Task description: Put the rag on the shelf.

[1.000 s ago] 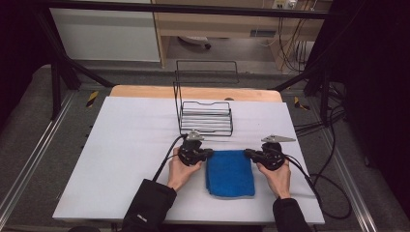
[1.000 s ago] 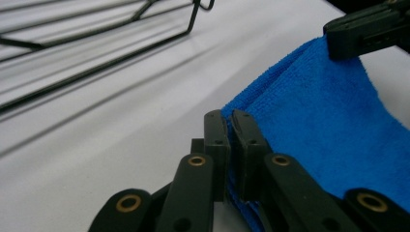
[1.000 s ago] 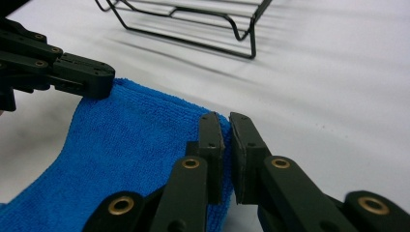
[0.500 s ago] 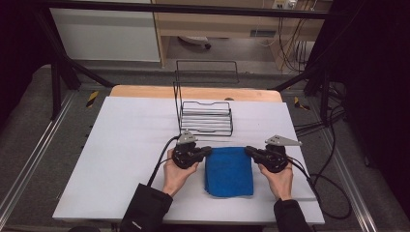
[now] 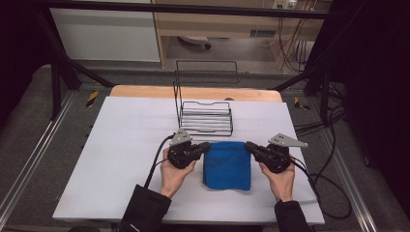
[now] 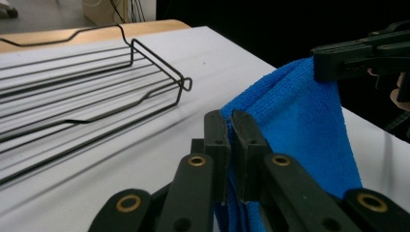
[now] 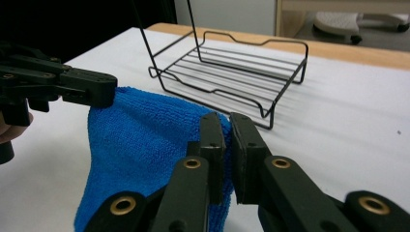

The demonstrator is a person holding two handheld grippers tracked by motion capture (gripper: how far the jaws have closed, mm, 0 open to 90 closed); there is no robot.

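Note:
A blue microfibre cloth (image 5: 227, 164) hangs folded between my two grippers, near the front middle of the white table. My left gripper (image 5: 207, 146) is shut on the cloth's far left corner, and its black jaws pinch the blue cloth (image 6: 290, 116) in the left gripper view. My right gripper (image 5: 248, 146) is shut on the far right corner, where the blue cloth (image 7: 140, 140) drapes down from its jaws. The cloth's top edge is lifted; its lower part rests on the table. A black wire rack (image 5: 205, 118) stands just behind the cloth.
The white table top (image 5: 121, 145) has open room left and right of the cloth. A wooden strip (image 5: 145, 91) runs along the far edge. Black cables (image 5: 319, 183) trail off the table's right side. The wire rack (image 7: 232, 72) has a tall upright back frame.
Both grippers have moved a little toward the rack, with the cloth's far edge lifted and stretched between them. The cloth now hangs from the jaws instead of lying flat.

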